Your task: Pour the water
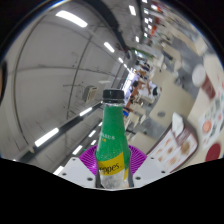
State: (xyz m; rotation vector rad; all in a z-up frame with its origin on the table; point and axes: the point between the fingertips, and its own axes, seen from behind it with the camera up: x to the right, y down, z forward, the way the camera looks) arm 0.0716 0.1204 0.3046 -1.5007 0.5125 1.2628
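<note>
1. Gripper [112,168] at the bottom centre of the frame pinches a green bottle [112,140], its purple pads [93,158] pressed against both sides of the lower body.
2. Bottle stands roughly upright in the middle of the frame, dark cap [113,96] on, yellow-green label [111,167] facing the camera.
3. Ceiling lights [72,19] streak across the upper left.
4. Shelves of goods [178,148], perhaps a shop display, fill the right side, too blurred to read.

A green plastic bottle [112,140] with a dark screw cap, closed, stands between the claw's [113,166] two purple-padded fingers [92,160]. It carries a yellow-green label on its lower body and appears tilted against a ceiling background.
</note>
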